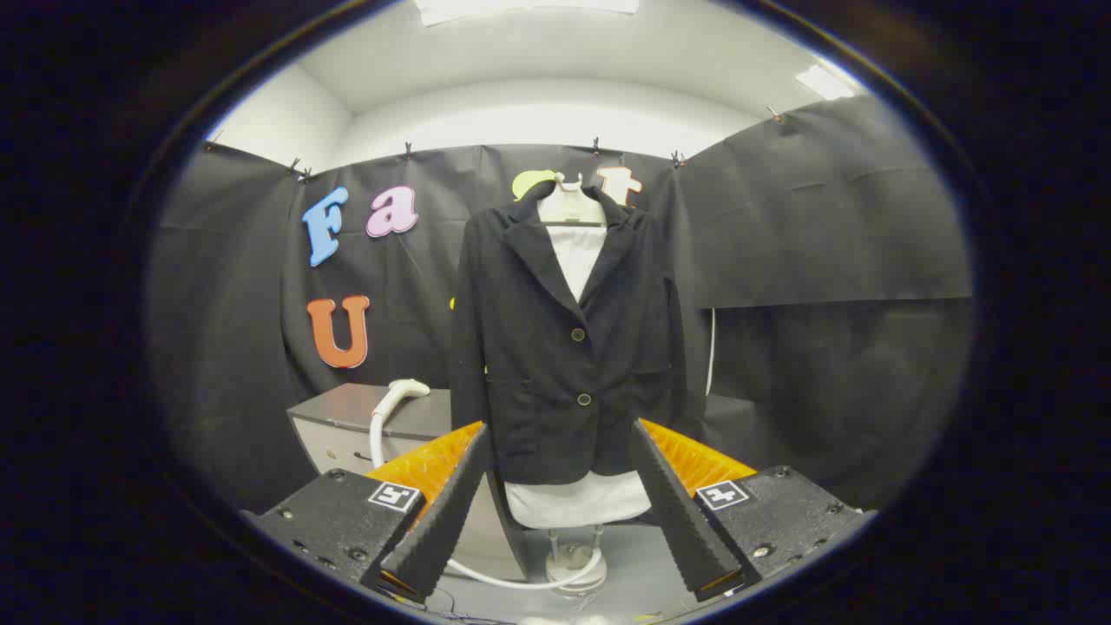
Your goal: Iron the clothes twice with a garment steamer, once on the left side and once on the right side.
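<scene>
The fingers (555, 512) are held apart, empty. Left of the soft jacket (564, 347), the rigid steamer head (401, 395) is best gripped by its handle.

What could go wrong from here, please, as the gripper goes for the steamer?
The open gripper holds nothing, and the steamer head lies off to its left on the grey cabinet, so reaching may miss it. Its hose loops round the stand base below the jacket and could snag.

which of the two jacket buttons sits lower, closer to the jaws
The lower button, near the black jacket hem; the other button sits higher, where the lapels meet. The open gripper holds nothing.
</scene>
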